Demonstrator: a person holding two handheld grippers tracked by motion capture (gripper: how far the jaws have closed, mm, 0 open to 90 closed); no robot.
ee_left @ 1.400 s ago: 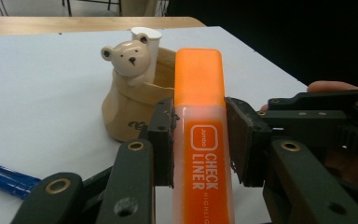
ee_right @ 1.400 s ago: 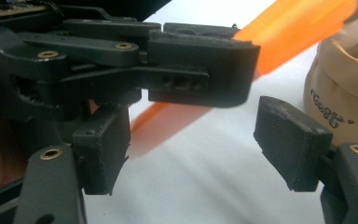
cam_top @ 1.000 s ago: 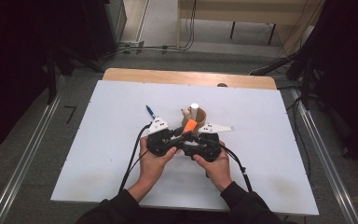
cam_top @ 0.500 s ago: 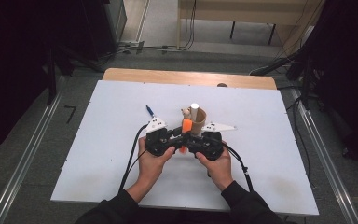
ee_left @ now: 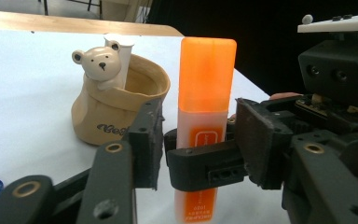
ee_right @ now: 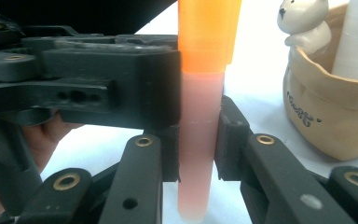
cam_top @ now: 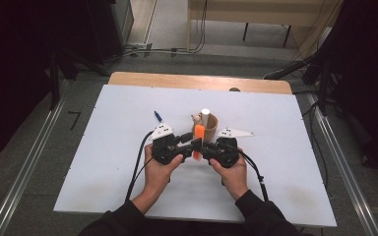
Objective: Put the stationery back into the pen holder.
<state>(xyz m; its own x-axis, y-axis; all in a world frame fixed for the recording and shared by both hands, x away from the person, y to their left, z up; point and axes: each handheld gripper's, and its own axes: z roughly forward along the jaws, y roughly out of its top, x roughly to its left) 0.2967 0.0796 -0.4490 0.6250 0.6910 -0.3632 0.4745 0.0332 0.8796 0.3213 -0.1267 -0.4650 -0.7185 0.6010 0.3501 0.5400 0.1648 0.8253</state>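
An orange highlighter [cam_top: 198,140] stands upright between my two grippers, just in front of a tan bear cup [cam_top: 211,129]. My right gripper [ee_right: 198,135] has just been closing, and its pads now press on the highlighter's pale body [ee_right: 199,154]. My left gripper [ee_left: 200,123] has just been opening. The highlighter [ee_left: 205,93] is between its jaws, but its pads stand off it on both sides. In the high view the left gripper [cam_top: 184,143] and the right gripper [cam_top: 207,147] meet tip to tip at the highlighter.
The bear cup [ee_left: 116,107] holds a white cylinder [cam_top: 205,115]. A blue pen [cam_top: 158,116] lies on the white table top [cam_top: 285,147] to the left of the cup. Cables trail from both grippers toward the near edge.
The highlighter has gone from tilted near the cup to upright and a little nearer the person. Both hands have stayed almost where they were.
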